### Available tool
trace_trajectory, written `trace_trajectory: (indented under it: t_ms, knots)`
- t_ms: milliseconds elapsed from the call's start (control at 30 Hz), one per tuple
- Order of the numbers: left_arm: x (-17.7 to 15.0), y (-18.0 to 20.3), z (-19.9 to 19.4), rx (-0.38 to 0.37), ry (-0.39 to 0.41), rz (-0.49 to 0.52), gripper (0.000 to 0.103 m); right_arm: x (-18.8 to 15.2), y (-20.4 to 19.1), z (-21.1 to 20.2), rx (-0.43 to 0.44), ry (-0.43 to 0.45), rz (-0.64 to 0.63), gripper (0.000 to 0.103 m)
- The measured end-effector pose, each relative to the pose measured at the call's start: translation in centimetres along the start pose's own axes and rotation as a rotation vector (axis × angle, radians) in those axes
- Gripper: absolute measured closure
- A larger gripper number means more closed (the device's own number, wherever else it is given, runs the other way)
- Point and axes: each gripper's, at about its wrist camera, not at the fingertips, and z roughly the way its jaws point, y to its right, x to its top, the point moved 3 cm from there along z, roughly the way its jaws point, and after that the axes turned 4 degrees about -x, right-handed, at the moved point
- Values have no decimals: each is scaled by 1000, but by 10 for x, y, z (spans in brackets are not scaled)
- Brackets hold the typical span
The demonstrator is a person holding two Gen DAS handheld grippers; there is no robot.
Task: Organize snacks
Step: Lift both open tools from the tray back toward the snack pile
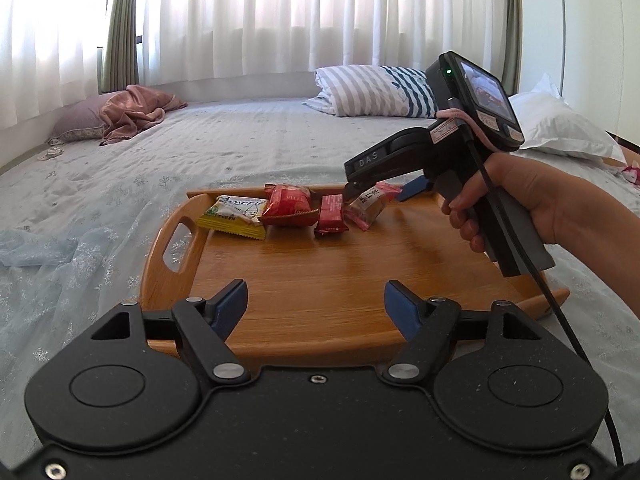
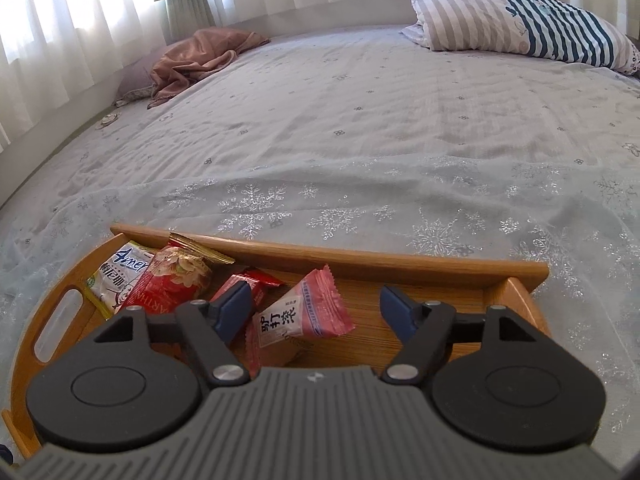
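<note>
Hovering: the left claw [image 1: 316, 304] hangs over the near edge of the rectangular wooden tray with cut-out handles [image 1: 304, 280], jaws wide, nothing between them.
Right claw: the right claw [image 2: 316, 312] stands over the tray's far end, jaws wide apart, pads clear of every packet.
Pink packet: the pink crimped snack packet with dark characters [image 2: 304, 314] lies on the tray between the right claw's blue pads, nearer the left pad; contact cannot be told.
Other snacks: left of the right claw lie a small dark-red wrapped bar [image 1: 331, 214], a red packet with a nut picture [image 2: 172, 280], and a yellow-and-white packet [image 1: 236, 216], in a row along the tray's far wall.
Hand: a person's hand [image 1: 520, 208] grips the right claw's handle.
Setting: the tray rests on a bed with a pale blue snowflake sheet [image 2: 360, 140].
</note>
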Motion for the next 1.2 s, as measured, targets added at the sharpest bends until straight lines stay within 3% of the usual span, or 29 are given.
trace_trajectory:
  t_ms: [200,267,600,967,1200]
  knots:
    - [-3,-7,-5,22,5,6,23,2,3,-23,-44,45,-2,11]
    - [-4,-8,-7,24,5,3,18,0,1,-36,-50,65,-10,0]
    - [-10,-13,-26,6,6,-19,1,-30,-8,-98,-16,134,-26,0]
    - [-22,-15,-44,30,-10,9,0,-99,-6,-155,-17,144,7,0]
    - [-29,-35,-58,55,-18,-25,0,-135,-14,-176,-15,118,6,0]
